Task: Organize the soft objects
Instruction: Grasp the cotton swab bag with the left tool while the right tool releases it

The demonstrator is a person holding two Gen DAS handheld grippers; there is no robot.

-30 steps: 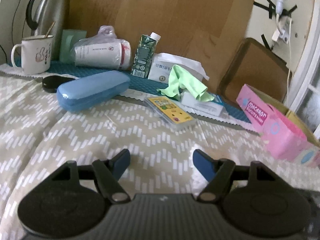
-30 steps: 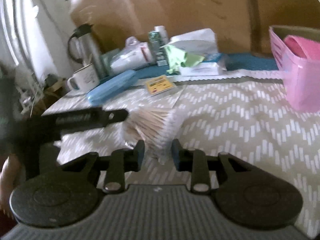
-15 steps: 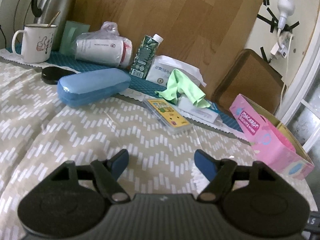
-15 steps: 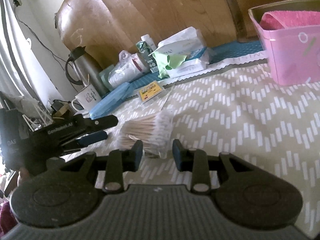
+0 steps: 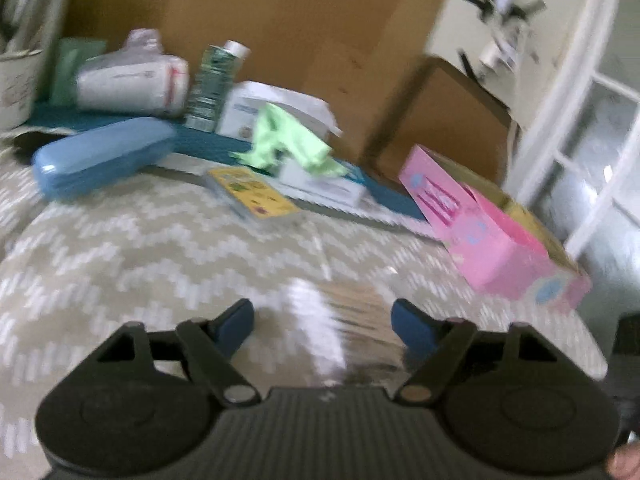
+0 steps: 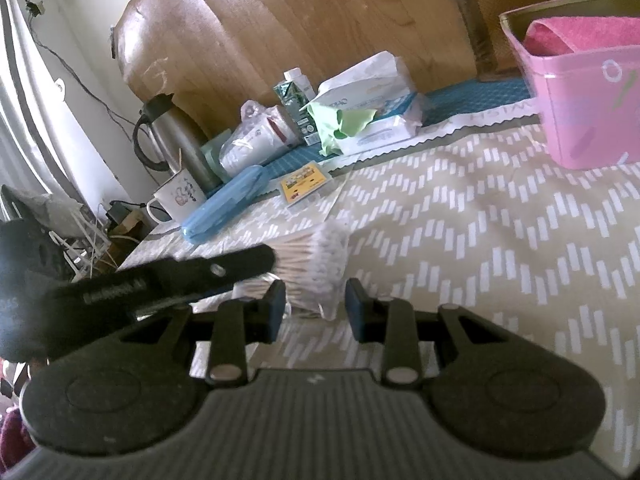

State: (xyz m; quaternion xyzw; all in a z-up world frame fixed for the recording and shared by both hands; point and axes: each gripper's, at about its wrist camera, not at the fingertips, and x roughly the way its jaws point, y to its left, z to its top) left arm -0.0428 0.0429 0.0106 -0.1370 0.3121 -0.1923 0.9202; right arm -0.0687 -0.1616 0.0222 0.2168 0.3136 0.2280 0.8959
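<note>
A clear bag of cotton swabs [image 6: 316, 264] lies on the chevron cloth, blurred in the left wrist view [image 5: 340, 316]. My left gripper [image 5: 322, 322] is open with the bag between its blue fingertips; its arm [image 6: 168, 280] reaches in from the left in the right wrist view. My right gripper [image 6: 316, 306] is open, close to the bag's near end. A green cloth [image 5: 286, 138] lies on white packs at the back. A pink box [image 6: 580, 92] holds a pink towel [image 6: 580, 34].
A blue glasses case [image 5: 104, 156], a yellow card case [image 5: 254, 192], a drink carton [image 5: 212, 84], a wrapped white cup [image 5: 132, 82], a mug [image 6: 180, 196] and a steel kettle [image 6: 172, 140] crowd the back. The pink box [image 5: 492, 236] stands right.
My left gripper has moved right and forward over the cotton swab bag, which now lies between its fingers. My right gripper has barely moved.
</note>
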